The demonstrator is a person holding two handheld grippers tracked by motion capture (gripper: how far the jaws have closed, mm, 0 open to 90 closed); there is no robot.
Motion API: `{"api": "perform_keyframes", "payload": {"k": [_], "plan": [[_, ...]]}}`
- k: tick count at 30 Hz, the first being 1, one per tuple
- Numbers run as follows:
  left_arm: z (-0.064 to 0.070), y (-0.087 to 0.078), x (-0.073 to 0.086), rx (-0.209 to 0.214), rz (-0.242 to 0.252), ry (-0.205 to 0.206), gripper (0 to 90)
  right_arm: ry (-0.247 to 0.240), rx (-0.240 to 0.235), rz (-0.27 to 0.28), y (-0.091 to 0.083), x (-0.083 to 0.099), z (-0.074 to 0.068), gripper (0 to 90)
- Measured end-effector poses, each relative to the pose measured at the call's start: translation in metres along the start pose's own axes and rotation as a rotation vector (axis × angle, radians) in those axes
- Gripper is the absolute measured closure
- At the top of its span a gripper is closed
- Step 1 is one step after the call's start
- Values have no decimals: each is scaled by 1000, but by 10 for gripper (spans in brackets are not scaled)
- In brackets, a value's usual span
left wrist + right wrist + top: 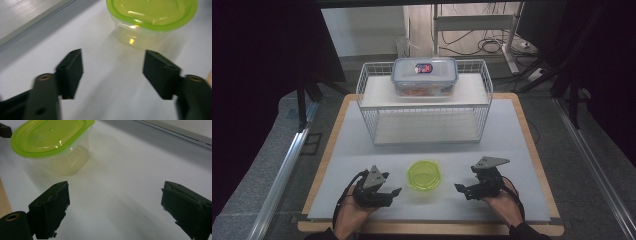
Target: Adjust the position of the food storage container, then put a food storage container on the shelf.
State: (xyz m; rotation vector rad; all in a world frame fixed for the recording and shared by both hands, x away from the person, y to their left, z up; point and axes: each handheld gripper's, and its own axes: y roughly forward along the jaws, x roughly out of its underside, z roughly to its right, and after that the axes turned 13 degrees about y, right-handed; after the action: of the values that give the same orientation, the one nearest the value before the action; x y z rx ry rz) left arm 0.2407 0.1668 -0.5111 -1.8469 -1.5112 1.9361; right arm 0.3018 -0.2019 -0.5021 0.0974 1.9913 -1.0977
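Your green-lidded container [424, 175] sits on the white table mat [362, 165], at the near middle of the table, flanked by your two hands. It is untouched: lid on, upright, with mat showing all round it. From the container, your left gripper [395, 192] lies at about 8 o'clock and your right gripper [458, 188] at about 4 o'clock, each near it but clear of it.

Both pairs of jaws stand spread wide with nothing between them. In the left gripper view the container [150, 22] is ahead at roughly 1 o'clock, beyond the gap of the left gripper [112, 71]. In the right gripper view the container [53, 143] lies off at 11 o'clock, well to one side of the line of the right gripper [115, 206].

At 12 o'clock from the container, across open mat, stands the white wire rack [424, 105]. A clear lock-lid box [425, 75] with a blue-trimmed lid and something orange inside already rests on its top shelf; the lower shelf looks bare.

As I judge it, you are at the very start: no grasp made, nothing lifted. If the container is bound for the rack, everything is left: close in, take hold, carry it across and set it down.
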Motion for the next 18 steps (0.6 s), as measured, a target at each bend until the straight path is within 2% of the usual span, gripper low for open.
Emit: {"api": "perform_keyframes", "payload": {"k": [4,7,11,18], "plan": [[2,-5,7,16,0,-20,181,-24,-3,-14,2,0,-2,49],[3,-8,10,5,-2,-30,105,-29,-6,-36,4,2,-2,36],[1,-10,11,5,29,-46,84,-31,-4,-46,6,3,-2,24],[0,-11,13,-12,31,-46,77,0,-9,-24,6,1,-3,24]]}}
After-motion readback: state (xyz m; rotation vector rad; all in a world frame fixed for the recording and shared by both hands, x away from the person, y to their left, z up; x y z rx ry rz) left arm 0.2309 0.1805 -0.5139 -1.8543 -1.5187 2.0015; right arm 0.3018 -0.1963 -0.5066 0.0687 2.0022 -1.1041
